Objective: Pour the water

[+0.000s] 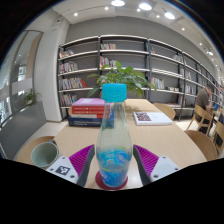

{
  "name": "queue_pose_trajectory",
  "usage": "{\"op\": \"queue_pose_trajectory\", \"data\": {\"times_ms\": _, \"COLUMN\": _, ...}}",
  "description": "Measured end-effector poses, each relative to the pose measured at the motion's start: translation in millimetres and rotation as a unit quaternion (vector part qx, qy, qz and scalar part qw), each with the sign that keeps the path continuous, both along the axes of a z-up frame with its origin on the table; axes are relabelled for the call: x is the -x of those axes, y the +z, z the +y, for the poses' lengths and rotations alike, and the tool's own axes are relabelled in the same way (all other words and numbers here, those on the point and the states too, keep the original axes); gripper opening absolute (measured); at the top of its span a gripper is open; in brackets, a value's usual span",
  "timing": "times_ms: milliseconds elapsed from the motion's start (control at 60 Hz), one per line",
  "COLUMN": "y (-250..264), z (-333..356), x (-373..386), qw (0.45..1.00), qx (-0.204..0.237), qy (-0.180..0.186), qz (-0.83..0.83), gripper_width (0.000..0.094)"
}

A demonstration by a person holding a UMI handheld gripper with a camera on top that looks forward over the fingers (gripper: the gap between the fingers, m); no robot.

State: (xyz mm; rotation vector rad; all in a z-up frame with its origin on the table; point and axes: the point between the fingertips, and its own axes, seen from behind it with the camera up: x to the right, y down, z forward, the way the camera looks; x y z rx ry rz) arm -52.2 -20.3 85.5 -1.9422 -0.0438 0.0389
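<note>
A clear plastic bottle (113,140) with a light-blue cap and a blue label stands upright on a round red coaster (112,181) on the wooden table (170,140). It sits between the fingers of my gripper (113,165). Both purple pads (82,160) lie against its lower sides, so the gripper is shut on it. A pale green cup (43,152) stands on the table to the left of the bottle, just beyond the left finger.
Beyond the bottle are a stack of books (88,111), a potted plant (121,76) and an open magazine (152,117). Bookshelves (150,60) line the back wall. Chairs and a seated person (206,100) are at the far right.
</note>
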Motion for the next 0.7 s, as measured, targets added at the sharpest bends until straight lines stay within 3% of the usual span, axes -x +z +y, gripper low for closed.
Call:
{"op": "queue_pose_trajectory", "data": {"times_ms": 367, "y": -10.8, "z": -132.3, "x": 29.7, "qw": 0.996, "qx": 0.091, "qy": -0.016, "qz": -0.004, "gripper_width": 0.0829}}
{"op": "queue_pose_trajectory", "data": {"times_ms": 700, "y": 92.4, "z": -172.5, "x": 68.6, "qw": 0.998, "qx": 0.055, "qy": -0.022, "qz": 0.003, "gripper_width": 0.0833}}
